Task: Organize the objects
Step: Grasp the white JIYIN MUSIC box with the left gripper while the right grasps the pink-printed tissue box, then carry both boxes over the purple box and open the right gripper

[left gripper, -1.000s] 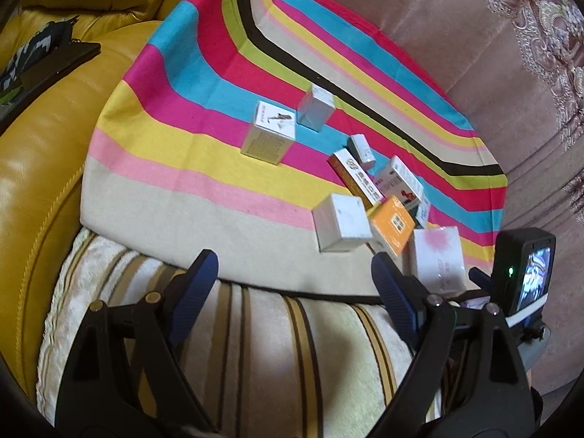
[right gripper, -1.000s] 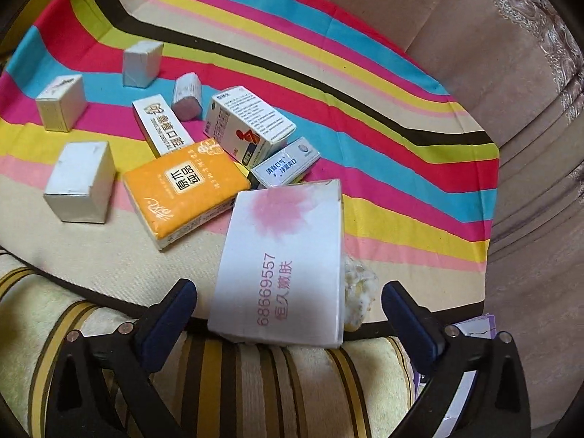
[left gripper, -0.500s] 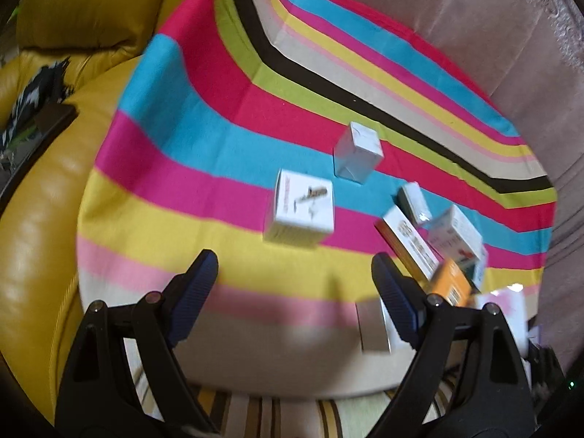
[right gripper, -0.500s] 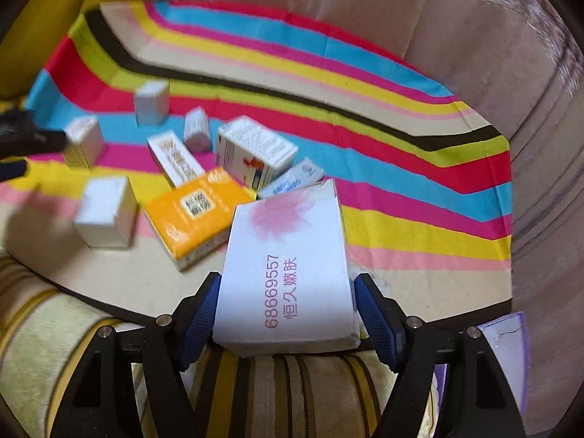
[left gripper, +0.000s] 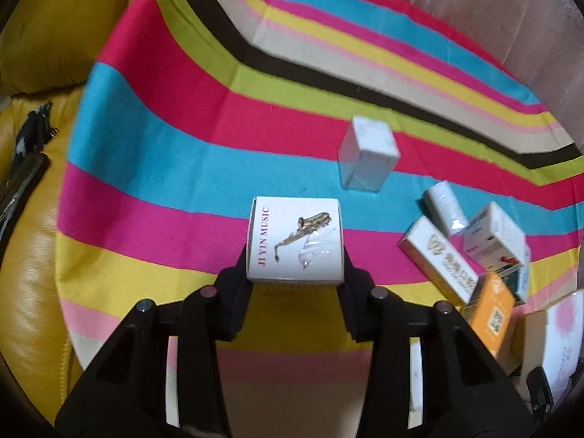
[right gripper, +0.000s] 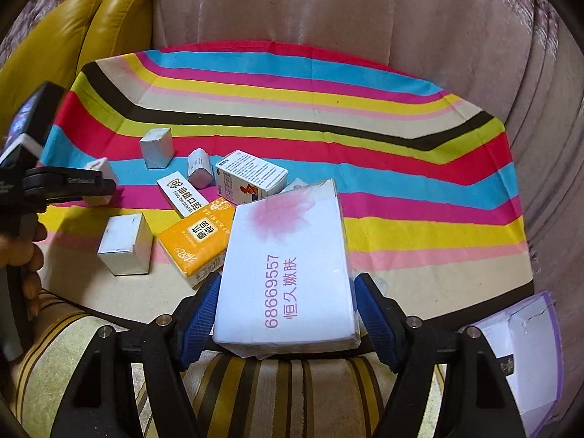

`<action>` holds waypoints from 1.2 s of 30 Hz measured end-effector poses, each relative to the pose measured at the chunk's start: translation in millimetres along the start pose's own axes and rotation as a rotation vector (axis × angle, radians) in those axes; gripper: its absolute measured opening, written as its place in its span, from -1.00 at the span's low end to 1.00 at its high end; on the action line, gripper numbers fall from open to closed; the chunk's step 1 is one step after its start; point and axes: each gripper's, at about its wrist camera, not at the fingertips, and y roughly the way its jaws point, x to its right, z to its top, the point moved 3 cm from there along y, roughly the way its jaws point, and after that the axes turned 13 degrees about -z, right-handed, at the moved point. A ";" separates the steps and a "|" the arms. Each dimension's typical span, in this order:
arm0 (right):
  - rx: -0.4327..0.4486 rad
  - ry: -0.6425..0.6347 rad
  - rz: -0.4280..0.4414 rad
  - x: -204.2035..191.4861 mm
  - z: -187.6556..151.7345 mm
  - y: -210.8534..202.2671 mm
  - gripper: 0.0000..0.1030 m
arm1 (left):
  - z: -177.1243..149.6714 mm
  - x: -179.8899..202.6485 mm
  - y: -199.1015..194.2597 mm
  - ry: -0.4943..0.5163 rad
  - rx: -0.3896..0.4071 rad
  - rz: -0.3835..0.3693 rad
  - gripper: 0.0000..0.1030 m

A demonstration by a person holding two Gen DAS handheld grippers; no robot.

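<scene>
My left gripper [left gripper: 295,281] is shut on a white music box [left gripper: 295,242] printed with a saxophone, over the striped cloth [left gripper: 182,168]. It also shows at the left of the right wrist view [right gripper: 93,186]. My right gripper [right gripper: 284,314] is shut on a white tissue pack [right gripper: 288,270] with a pink flower and pink digits, held at the cloth's near edge. An orange tissue pack [right gripper: 199,242], a dental box [right gripper: 180,193], a medicine box [right gripper: 250,177] and several small white boxes [right gripper: 126,242] lie on the cloth.
A yellow leather sofa [left gripper: 33,255] lies to the left, with a dark object [left gripper: 22,179] on it. A pinkish curtain [right gripper: 365,18] hangs behind the cloth. A striped cushion [right gripper: 277,390] lies under my right gripper. A purple-edged white box [right gripper: 522,357] sits at the right.
My left gripper moved forward over the cloth and closed on the music box. My right gripper closed on the white tissue pack and lifted it a little.
</scene>
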 end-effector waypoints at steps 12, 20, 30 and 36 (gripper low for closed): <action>-0.001 0.070 0.053 19.0 -6.5 -16.4 0.43 | -34.7 55.2 -62.8 0.020 0.126 -0.148 -0.11; -0.023 0.161 0.075 52.0 -20.2 -27.0 0.43 | -61.0 109.8 -68.5 0.098 0.093 -0.249 -0.11; -0.049 0.241 0.048 98.9 -33.2 -29.4 0.43 | -86.1 166.7 -66.5 0.213 0.037 -0.296 -0.11; -0.072 0.306 0.009 145.5 -53.6 -33.9 0.43 | -100.3 200.8 -61.6 0.264 -0.010 -0.345 -0.11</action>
